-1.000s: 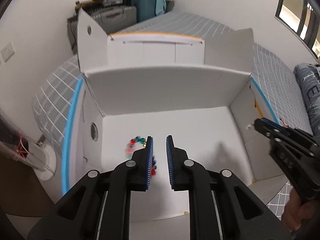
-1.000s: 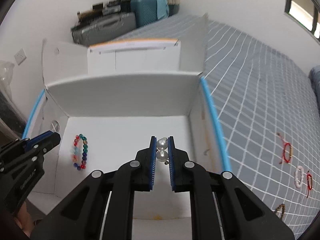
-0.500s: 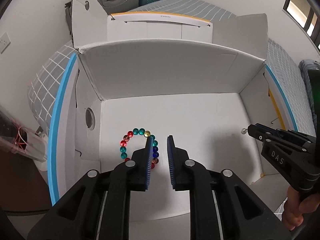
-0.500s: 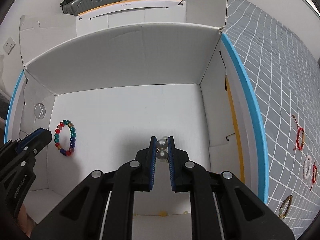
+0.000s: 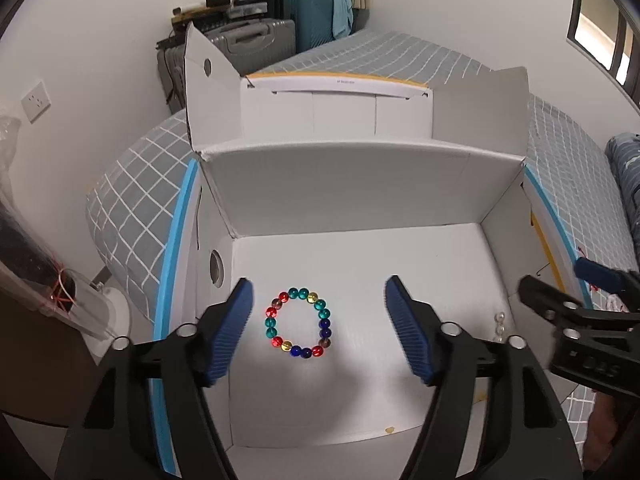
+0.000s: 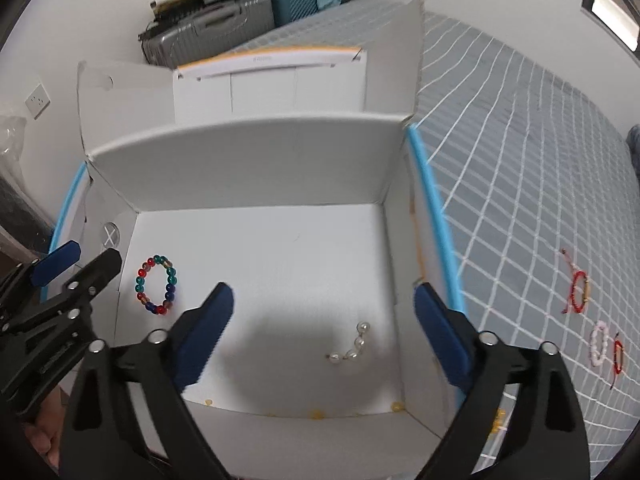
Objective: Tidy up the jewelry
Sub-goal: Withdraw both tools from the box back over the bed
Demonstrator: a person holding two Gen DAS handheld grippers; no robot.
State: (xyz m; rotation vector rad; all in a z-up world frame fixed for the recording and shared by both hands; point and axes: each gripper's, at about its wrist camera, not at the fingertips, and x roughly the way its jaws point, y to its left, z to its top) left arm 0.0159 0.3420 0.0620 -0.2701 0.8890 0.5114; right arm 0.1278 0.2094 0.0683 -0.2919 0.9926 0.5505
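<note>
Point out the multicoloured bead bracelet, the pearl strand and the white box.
multicoloured bead bracelet (image 5: pixel 325 323): left wrist view, on a blue bead on its right side.
pearl strand (image 6: pixel 359 343): right wrist view, on a pearl mid-strand.
white box (image 6: pixel 256 164): right wrist view, on its bare far wall.

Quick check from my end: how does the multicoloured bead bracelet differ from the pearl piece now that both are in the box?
The bead bracelet is red, teal, blue and yellow; the pearl piece is all white. The bracelet lies as a closed, round ring; the pearl piece lies as a short, crooked strand. The bracelet sits near the box's left wall, the pearl piece near its right wall. Both lie flat on the white floor, touched by no tongs.
</note>
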